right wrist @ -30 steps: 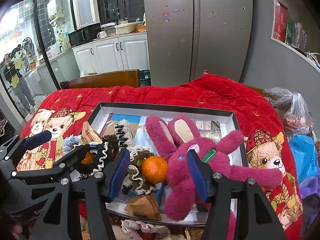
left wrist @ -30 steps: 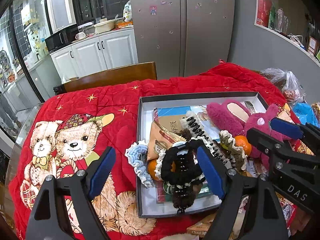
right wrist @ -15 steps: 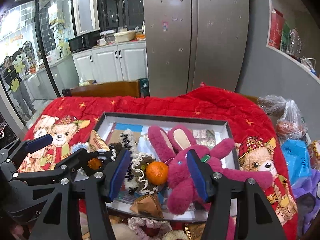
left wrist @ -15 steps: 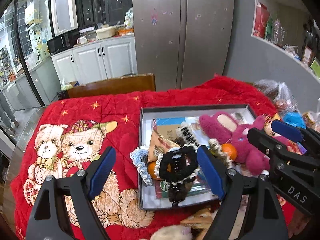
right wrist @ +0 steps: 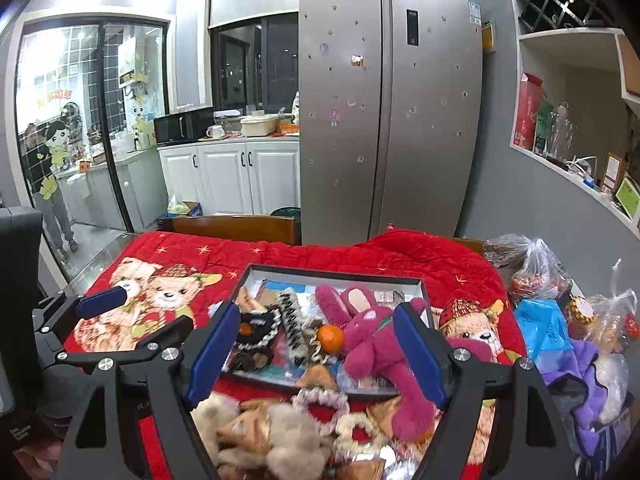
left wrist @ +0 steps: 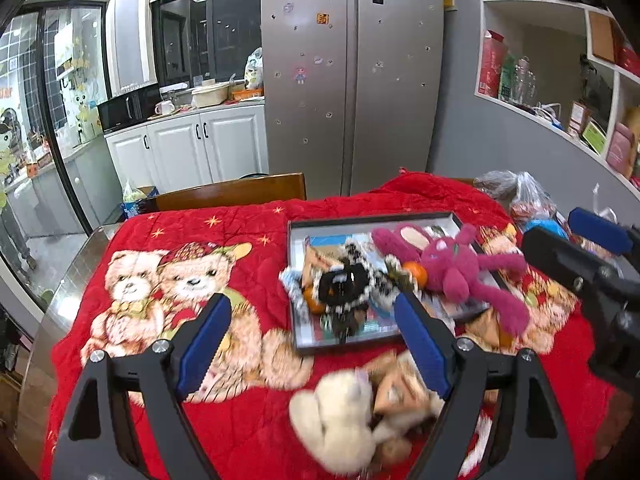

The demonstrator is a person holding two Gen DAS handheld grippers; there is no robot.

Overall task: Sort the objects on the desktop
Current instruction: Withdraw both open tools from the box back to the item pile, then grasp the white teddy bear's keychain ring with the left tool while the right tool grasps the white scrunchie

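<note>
A black-rimmed tray [left wrist: 294, 312] [right wrist: 332, 274] on the red bear blanket holds a magenta plush rabbit [left wrist: 460, 268] [right wrist: 372, 332], an orange [left wrist: 416, 272] [right wrist: 330, 337], a black scrunchie [left wrist: 344, 284] [right wrist: 256, 330], a striped hair claw [right wrist: 290, 316] and snack packets. A cream plush toy [left wrist: 344, 412] [right wrist: 256, 432] and scrunchies [right wrist: 320, 398] lie in front of the tray. My left gripper [left wrist: 316, 344] [right wrist: 132, 312] is open and empty, above the blanket before the tray. My right gripper [right wrist: 316, 360] [left wrist: 568, 240] is open and empty, raised over the tray's near edge.
Plastic bags [right wrist: 532, 268], a blue packet [right wrist: 544, 328] and purple cloth [right wrist: 588, 376] crowd the table's right side. A wooden chair back [left wrist: 232, 196] stands behind the table. A steel fridge [left wrist: 352, 80] and white cabinets are beyond.
Both grippers have pulled back and risen from the tray; the tray looks smaller and farther. The cream plush and loose items before the tray have come into view. Both stay open.
</note>
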